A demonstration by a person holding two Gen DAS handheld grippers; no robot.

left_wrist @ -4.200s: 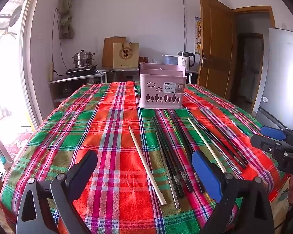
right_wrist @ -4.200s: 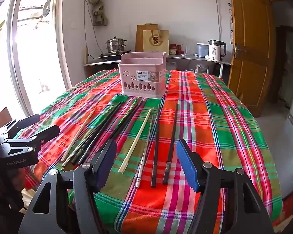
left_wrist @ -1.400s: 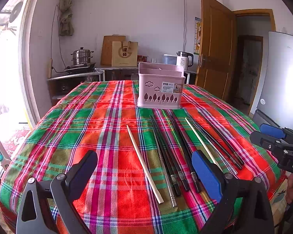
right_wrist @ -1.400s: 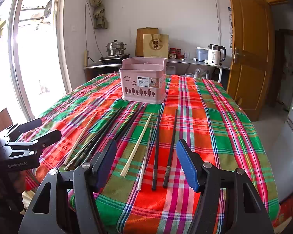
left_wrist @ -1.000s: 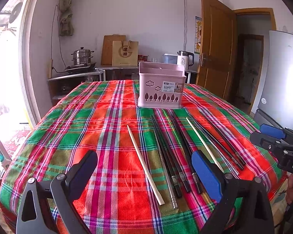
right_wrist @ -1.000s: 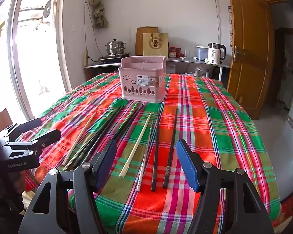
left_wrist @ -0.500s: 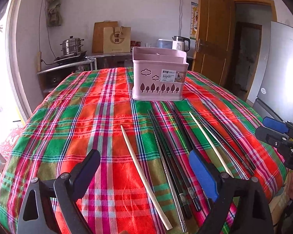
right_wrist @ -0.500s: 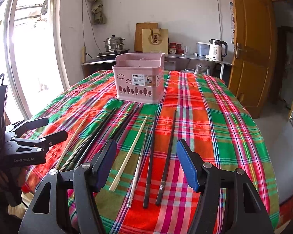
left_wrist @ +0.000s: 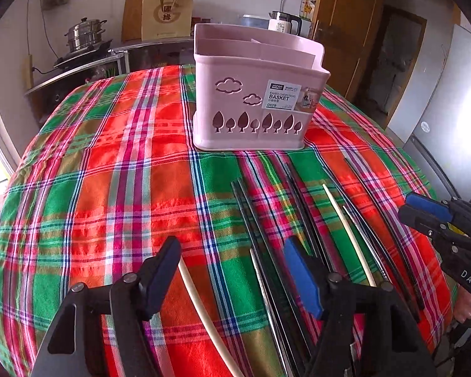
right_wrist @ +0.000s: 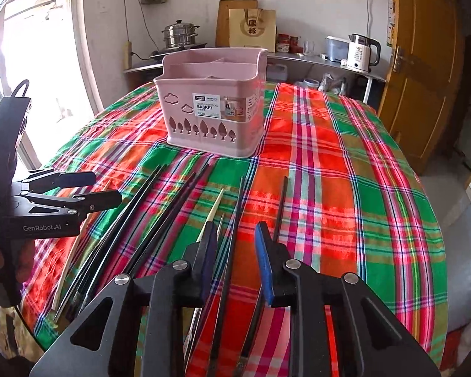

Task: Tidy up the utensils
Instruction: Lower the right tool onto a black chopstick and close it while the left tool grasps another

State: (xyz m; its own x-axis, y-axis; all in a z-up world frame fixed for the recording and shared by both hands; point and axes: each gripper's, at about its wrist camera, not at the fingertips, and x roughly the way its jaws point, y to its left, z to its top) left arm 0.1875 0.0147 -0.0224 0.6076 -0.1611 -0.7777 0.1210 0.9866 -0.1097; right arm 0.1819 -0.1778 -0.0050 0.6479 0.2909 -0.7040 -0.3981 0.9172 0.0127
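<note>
The divided utensil basket [left_wrist: 251, 94] stands on the tablecloth-covered table [left_wrist: 110, 172], upper centre of the left wrist frame. Chopsticks [left_wrist: 298, 220] lie side by side on the cloth below it, running toward the lower right. Behind the table, a counter [right_wrist: 314, 59] spans the upper frame of the right wrist view, bearing a steamer pot [right_wrist: 180, 34] at left, a paper bag [right_wrist: 252, 30] centre, an electric kettle [right_wrist: 361, 51] right.
</note>
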